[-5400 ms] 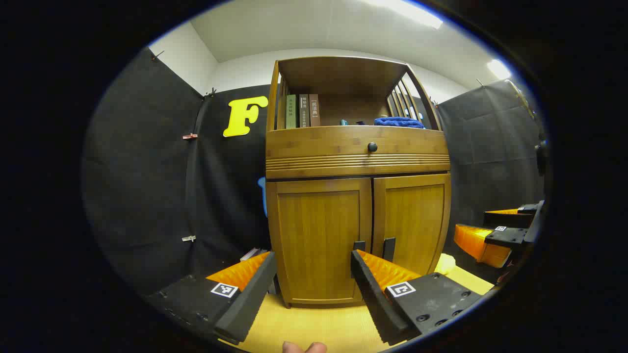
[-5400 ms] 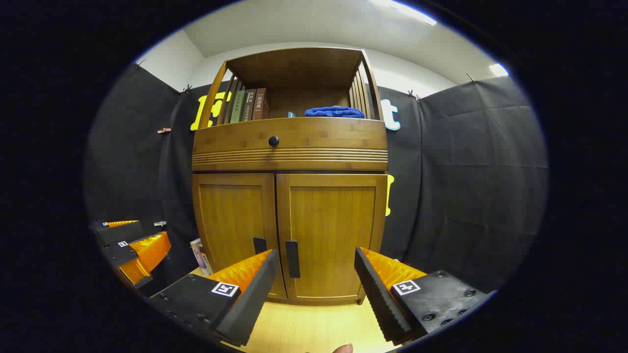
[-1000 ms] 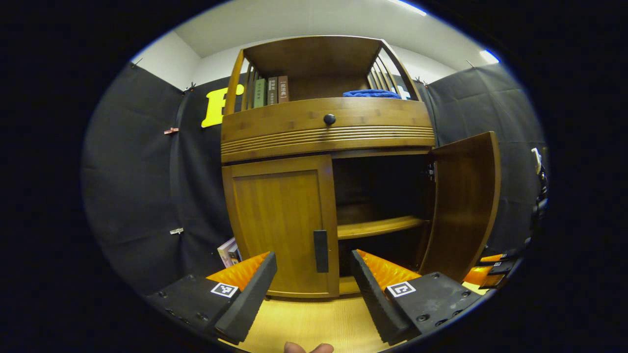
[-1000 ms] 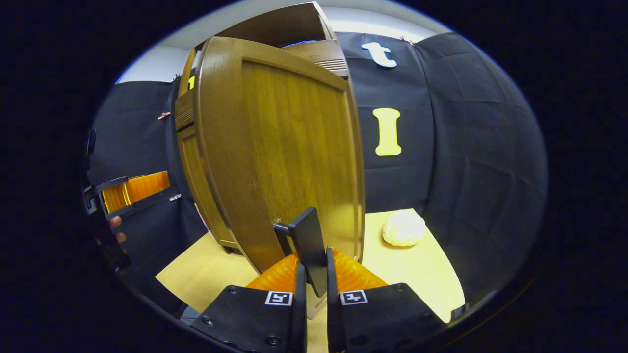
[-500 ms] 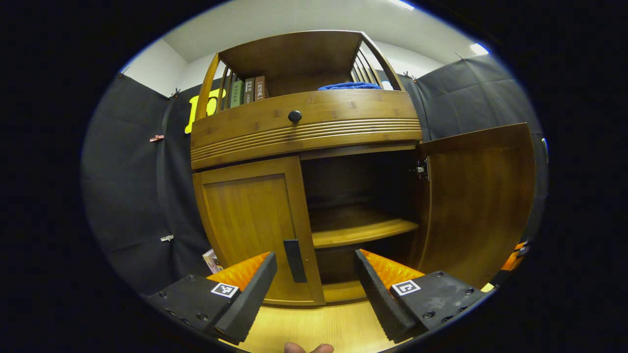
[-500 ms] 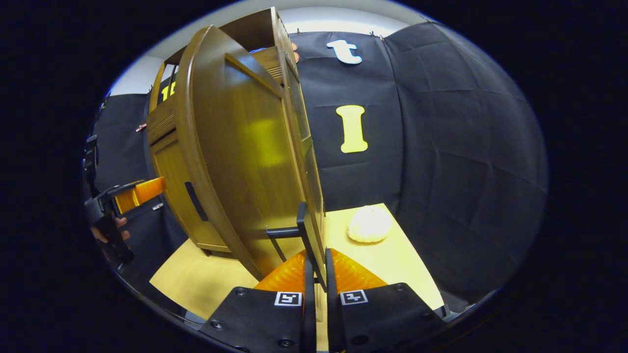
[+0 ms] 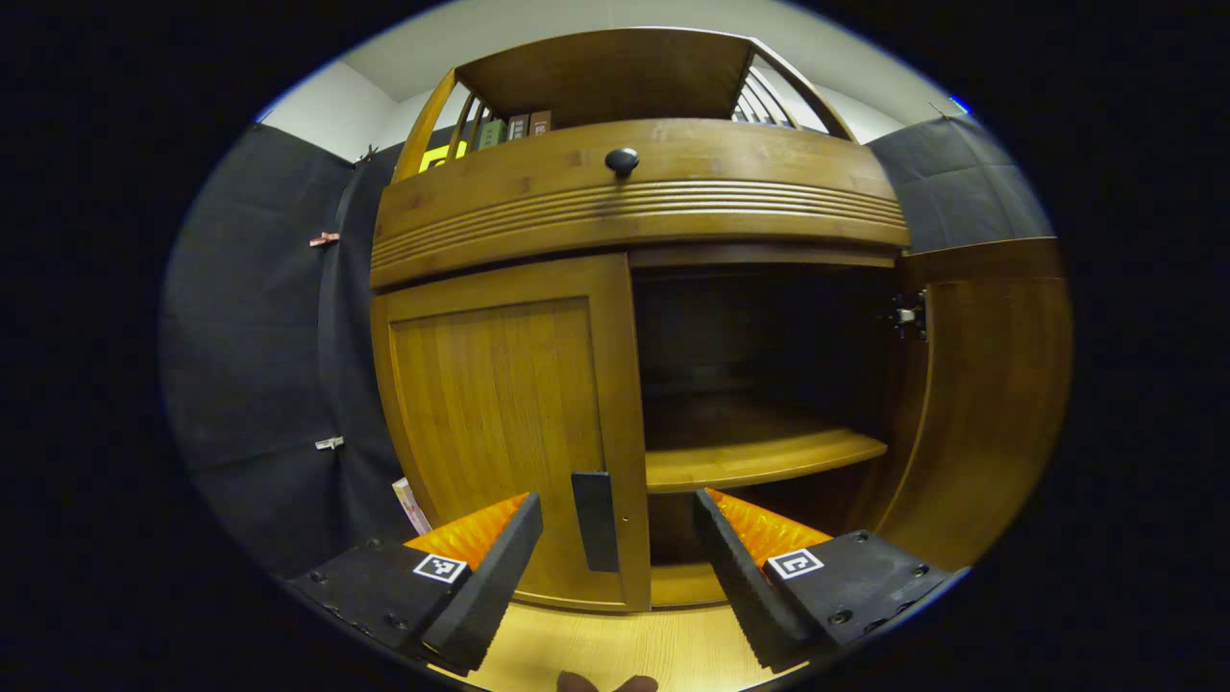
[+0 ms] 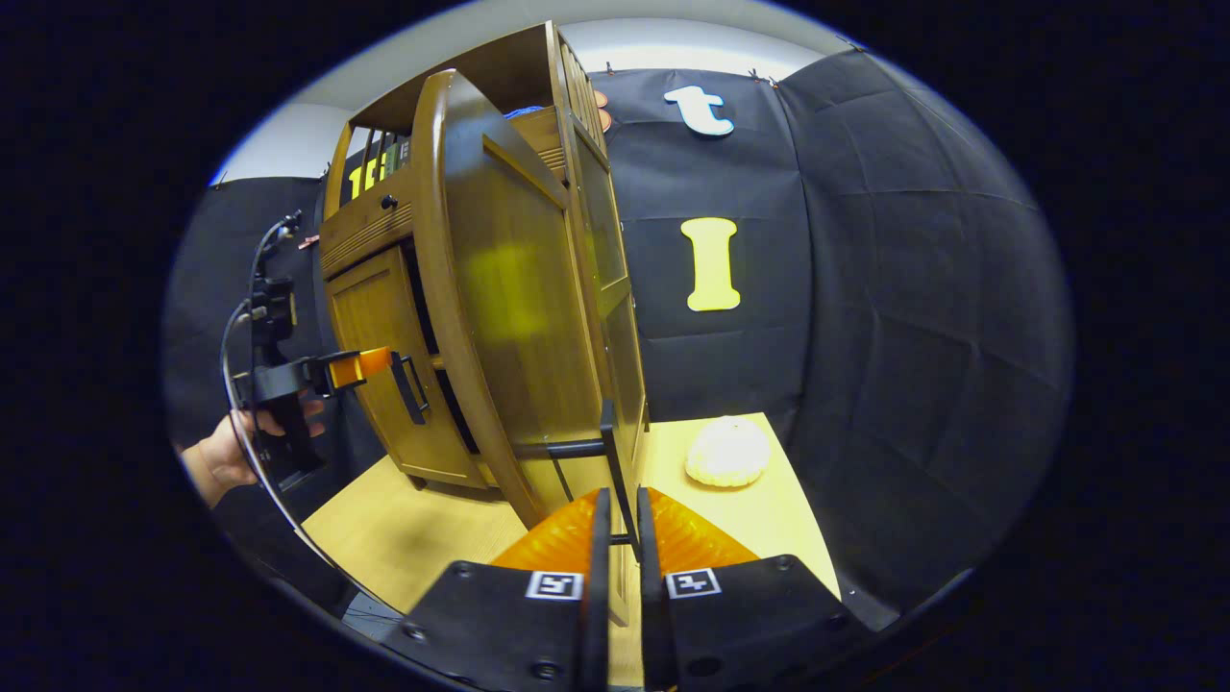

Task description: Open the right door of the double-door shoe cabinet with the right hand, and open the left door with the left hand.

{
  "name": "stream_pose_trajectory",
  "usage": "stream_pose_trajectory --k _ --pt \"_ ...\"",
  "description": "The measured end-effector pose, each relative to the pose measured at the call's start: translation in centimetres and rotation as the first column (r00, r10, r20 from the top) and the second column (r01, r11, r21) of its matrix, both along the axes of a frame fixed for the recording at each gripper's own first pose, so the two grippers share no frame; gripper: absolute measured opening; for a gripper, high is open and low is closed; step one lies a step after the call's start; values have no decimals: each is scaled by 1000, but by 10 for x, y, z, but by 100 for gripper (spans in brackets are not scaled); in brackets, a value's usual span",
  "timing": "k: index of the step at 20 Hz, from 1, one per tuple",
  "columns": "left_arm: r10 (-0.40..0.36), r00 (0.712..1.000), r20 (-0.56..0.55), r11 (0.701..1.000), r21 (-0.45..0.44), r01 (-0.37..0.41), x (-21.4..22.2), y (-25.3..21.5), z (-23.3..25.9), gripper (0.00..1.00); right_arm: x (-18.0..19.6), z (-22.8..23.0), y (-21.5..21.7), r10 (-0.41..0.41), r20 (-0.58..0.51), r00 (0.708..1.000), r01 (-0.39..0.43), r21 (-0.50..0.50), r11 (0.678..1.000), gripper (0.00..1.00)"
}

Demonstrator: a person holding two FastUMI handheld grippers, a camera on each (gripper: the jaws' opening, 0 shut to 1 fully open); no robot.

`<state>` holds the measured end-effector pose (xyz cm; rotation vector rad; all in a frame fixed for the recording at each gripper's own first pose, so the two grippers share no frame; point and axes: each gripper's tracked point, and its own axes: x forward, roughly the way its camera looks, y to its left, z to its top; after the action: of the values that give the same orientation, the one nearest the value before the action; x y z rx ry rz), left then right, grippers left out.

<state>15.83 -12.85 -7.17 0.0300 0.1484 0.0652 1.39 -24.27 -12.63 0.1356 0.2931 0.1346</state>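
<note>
I am holding the right gripper (image 8: 616, 538) pinched on the right door's handle (image 8: 611, 459), both fingers pressing its thin bar, with the right door (image 8: 519, 317) swung wide, edge-on at 12 o'clock in the right gripper view. My left gripper (image 7: 615, 557) is hanging spread, its fingers either side of the left door's handle (image 7: 596, 519) at 6 o'clock in the left gripper view, not touching it. The left door (image 7: 500, 413) is shut. I am judging these doors as stiff, fairly light wood panels on hinges; the slim upright handle is the only sound grip, and I should pull along the hinge arc. The shoe cabinet (image 7: 634, 207) is standing on a pale table (image 8: 404, 538). Its opened right half is showing 1 bare shelf (image 7: 750, 457); the top cubby is holding books (image 7: 514, 127). A pale round lump (image 8: 727, 451) is lying at 3 o'clock of the door.
</note>
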Motion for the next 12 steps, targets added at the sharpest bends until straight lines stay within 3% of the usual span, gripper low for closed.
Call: stream_pose_trajectory --k 1,3,7,9,12 --pt "14 1000 -15 1000 0 -14 7 4 -6 97 -1 0 -6 -14 4 1000 14 -10 1000 22" --pt "35 998 -43 999 1 -35 19 11 -22 96 -5 9 -20 -45 45 998 46 -14 999 33" --pt "32 994 -103 999 -9 -33 45 14 -51 88 -7 26 -35 -48 132 990 42 53 998 100" --pt "36 993 -114 999 -30 -40 49 15 -58 81 -6 30 -48 -76 166 983 68 55 996 98" --pt "55 993 -109 998 -29 -59 58 25 -59 74 -4 19 -57 -76 129 989 70 46 996 100"
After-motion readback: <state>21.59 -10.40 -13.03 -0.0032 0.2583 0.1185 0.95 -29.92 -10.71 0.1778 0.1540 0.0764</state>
